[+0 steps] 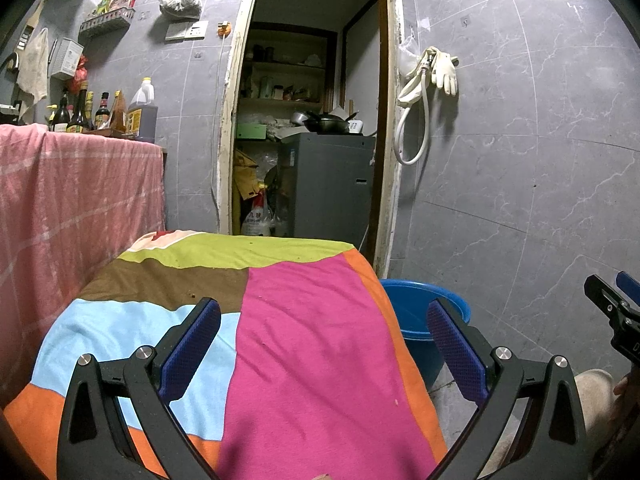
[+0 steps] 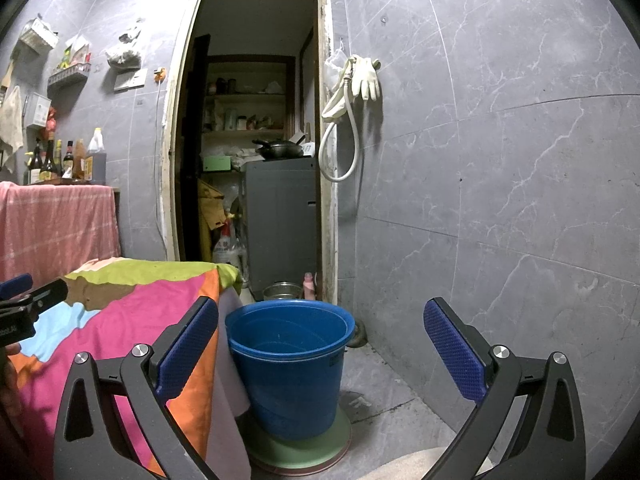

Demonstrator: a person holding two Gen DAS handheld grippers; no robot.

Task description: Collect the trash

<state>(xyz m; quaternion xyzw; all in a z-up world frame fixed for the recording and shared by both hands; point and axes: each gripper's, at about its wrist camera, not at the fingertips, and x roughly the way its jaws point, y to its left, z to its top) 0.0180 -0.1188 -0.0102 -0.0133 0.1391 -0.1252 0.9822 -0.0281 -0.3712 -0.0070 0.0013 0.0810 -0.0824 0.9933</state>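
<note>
We hold the left hand-held gripper (image 1: 324, 344) with its jaws spread wide and nothing between them, over a counter (image 1: 312, 340) draped in a patchwork cloth of pink, light blue, brown, green and orange. Our right hand-held gripper (image 2: 320, 344) is just as wide and just as empty, looking down on a blue bucket (image 2: 290, 360). The bucket stands on the floor on a green disc (image 2: 304, 446), just beside the counter's right edge, and we see no trash inside it. Beyond it, an open doorway (image 2: 248, 140) shows shelves and a grey cabinet (image 2: 280, 220) with a dark pan on top.
</note>
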